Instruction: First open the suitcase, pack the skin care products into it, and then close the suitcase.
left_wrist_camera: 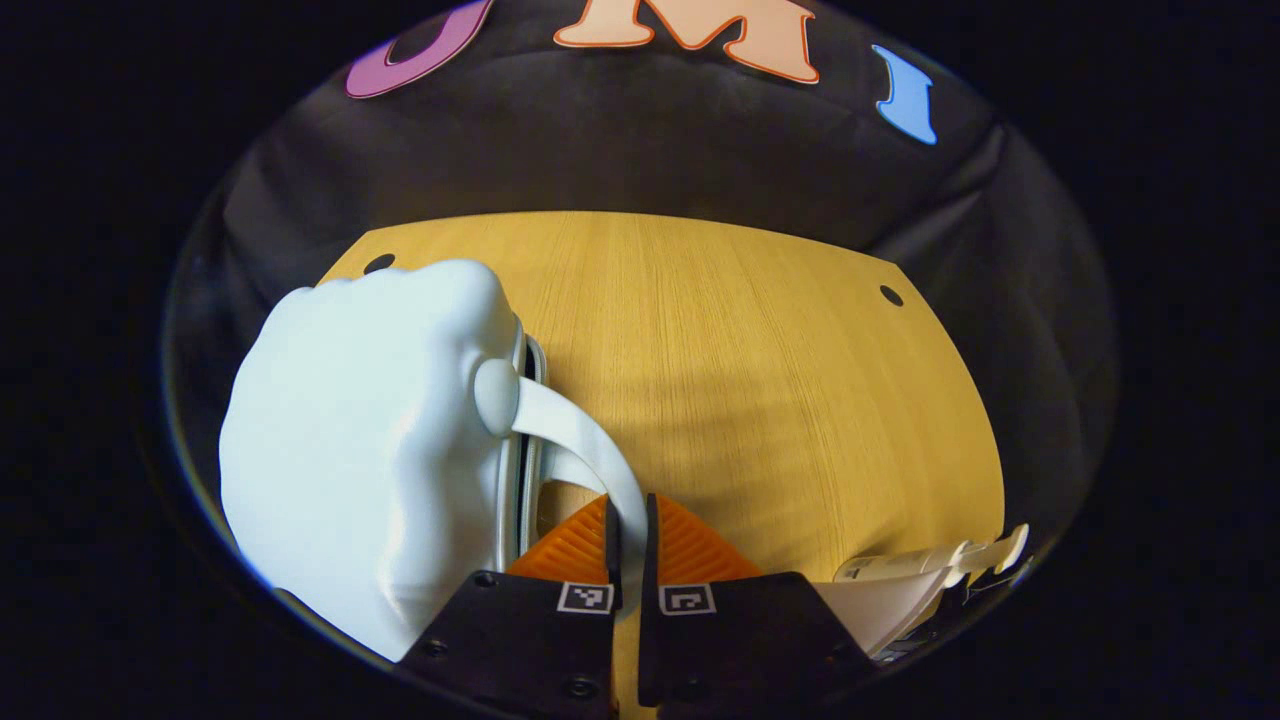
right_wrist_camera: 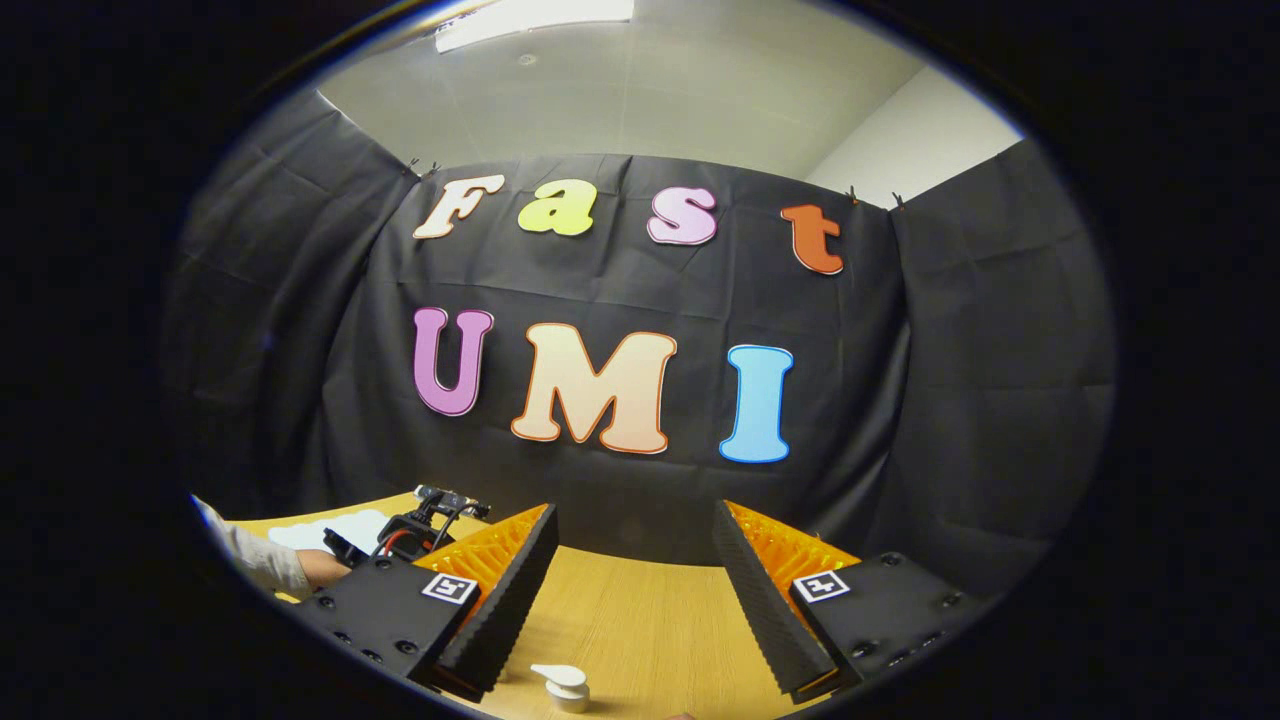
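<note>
Now left gripper is clamping the case handle, case lying to its left; right gripper is hovering, fingers apart, above a pump bottle.

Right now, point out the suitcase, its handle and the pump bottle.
suitcase (left_wrist_camera: 350,470), left gripper view, pale shell side.
handle (left_wrist_camera: 580,430), left gripper view, curved white strap.
pump bottle (right_wrist_camera: 562,686), right gripper view, white pump head.

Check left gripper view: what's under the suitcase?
The suitcase sits on the wooden table, its handle pinched by the left gripper. Whatever lies beneath its shell is covered.
</note>
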The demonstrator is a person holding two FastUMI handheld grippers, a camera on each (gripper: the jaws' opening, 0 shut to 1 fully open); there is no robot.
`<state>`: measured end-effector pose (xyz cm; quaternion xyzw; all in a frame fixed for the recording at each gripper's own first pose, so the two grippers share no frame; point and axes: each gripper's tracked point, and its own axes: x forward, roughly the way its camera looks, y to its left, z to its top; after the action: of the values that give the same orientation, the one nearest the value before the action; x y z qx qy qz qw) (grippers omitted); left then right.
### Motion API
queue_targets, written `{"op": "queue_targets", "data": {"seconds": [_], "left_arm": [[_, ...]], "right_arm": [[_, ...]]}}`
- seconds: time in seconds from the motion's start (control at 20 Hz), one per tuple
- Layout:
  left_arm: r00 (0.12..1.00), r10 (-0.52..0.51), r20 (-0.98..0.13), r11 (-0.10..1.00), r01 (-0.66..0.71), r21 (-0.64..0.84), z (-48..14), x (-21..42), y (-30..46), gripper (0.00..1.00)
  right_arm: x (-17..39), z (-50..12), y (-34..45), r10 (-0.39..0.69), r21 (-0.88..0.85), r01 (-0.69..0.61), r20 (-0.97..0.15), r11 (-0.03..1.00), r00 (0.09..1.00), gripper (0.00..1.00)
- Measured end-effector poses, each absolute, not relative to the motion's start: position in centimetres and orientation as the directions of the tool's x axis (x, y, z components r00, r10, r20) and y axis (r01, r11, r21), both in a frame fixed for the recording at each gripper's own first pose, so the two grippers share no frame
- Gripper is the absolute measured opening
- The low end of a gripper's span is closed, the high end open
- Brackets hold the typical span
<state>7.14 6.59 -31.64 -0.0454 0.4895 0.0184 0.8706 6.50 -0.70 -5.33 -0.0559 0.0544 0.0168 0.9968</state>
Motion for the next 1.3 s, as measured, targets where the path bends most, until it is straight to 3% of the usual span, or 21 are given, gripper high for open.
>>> {"op": "queue_targets", "data": {"seconds": [0.4, 0.75, 0.8, 0.85, 1.3], "left_arm": [[0.652, -0.008, -0.758, 0.996, -0.064, -0.066, -22.1, 7.7, 8.0, 0.02], [0.723, 0.028, -0.690, 0.996, -0.077, -0.040, -14.6, 6.4, 13.6, 0.02], [0.735, 0.038, -0.677, 0.996, -0.084, -0.035, -13.7, 6.3, 14.5, 0.02], [0.744, 0.052, -0.666, 0.995, -0.093, -0.026, -12.7, 6.1, 15.7, 0.02], [0.805, 0.216, -0.552, 0.976, -0.193, 0.099, -7.2, 5.6, 27.6, 0.02]], "right_arm": [[7.2, -5.5, 0.5, 0.069, -0.064, -0.076, -0.100, 0.995, 0.993, 0.99], [8.1, -5.6, 3.4, 0.134, -0.028, -0.137, -0.087, 0.990, 0.987, 0.99], [8.2, -5.6, 3.9, 0.142, -0.028, -0.145, -0.084, 0.989, 0.986, 0.95], [8.3, -5.6, 4.4, 0.148, -0.028, -0.151, -0.083, 0.988, 0.985, 0.99], [9.1, -6.7, 8.6, 0.171, -0.021, -0.174, -0.102, 0.985, 0.980, 1.00]]}}
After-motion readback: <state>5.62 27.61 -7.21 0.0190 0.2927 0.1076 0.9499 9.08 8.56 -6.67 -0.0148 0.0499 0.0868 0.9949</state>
